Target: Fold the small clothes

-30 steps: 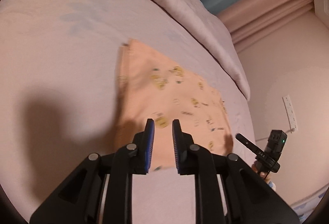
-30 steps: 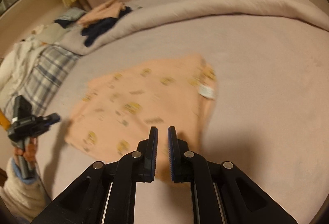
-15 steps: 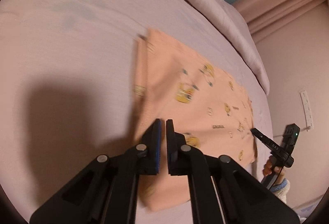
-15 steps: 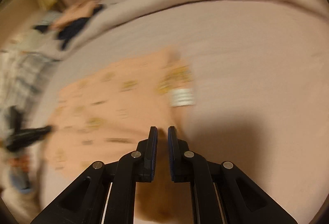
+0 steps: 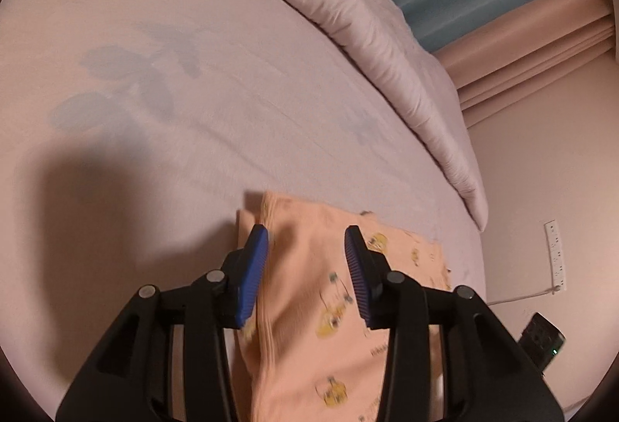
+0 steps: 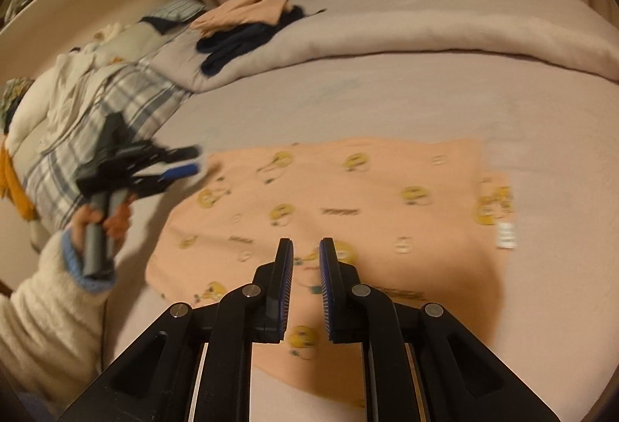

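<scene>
A peach garment (image 5: 309, 306) printed with yellow cartoon figures lies flat on the pink bed sheet (image 5: 154, 74). My left gripper (image 5: 306, 240) hovers over its folded far-left edge. Its jaws are opening, and the cloth lies below them with the blue pads (image 5: 253, 267) not pressing on it. In the right wrist view the garment (image 6: 348, 190) spreads wide, with a white label (image 6: 506, 234) at its right end. My right gripper (image 6: 306, 248) is shut over the garment's near middle, with nothing between its fingers. The left gripper (image 6: 195, 159), held by a hand in a cream sleeve, sits at the garment's left corner.
A rolled-back pink duvet (image 6: 425, 27) runs along the far side of the bed. A pile of dark and peach clothes (image 6: 247, 23) lies on its left end, beside plaid bedding (image 6: 116, 101). Curtains hang behind, and a socket strip (image 5: 555, 252) is on the wall.
My left gripper has moved onto the garment's edge, shutting and then opening wide. My right gripper has shifted left over the garment and stays shut.
</scene>
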Tool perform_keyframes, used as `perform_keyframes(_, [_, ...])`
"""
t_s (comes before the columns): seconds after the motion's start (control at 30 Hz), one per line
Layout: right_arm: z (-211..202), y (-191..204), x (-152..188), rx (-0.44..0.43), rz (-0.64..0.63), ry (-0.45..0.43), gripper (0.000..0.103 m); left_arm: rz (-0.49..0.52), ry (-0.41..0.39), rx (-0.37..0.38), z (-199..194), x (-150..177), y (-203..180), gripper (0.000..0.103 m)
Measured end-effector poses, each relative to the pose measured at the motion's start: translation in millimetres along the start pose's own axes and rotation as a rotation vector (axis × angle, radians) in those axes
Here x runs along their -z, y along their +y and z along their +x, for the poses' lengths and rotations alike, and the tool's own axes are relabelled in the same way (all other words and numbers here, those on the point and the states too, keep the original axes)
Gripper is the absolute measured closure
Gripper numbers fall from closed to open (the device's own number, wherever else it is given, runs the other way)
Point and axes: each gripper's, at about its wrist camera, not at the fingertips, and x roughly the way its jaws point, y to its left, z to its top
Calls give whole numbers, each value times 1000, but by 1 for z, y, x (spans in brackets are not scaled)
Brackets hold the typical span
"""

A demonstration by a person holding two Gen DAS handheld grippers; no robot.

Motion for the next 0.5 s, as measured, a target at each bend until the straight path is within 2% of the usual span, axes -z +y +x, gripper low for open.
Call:
perform_keyframes(0.2, [5, 7, -1, -17, 4, 22, 91, 11, 10, -29, 15, -9, 1, 63])
perform_keyframes(0.27, [3, 5, 0, -35, 8, 27, 91, 0, 6, -7, 17, -11, 4, 63])
perform_keyframes(0.33, [2, 9, 1, -25, -3, 32, 91, 5, 2, -31, 17, -12, 6, 63])
perform_keyframes(0.5, [5, 12, 2, -35, -4, 45, 91, 5, 12, -19, 19, -15, 9, 63])
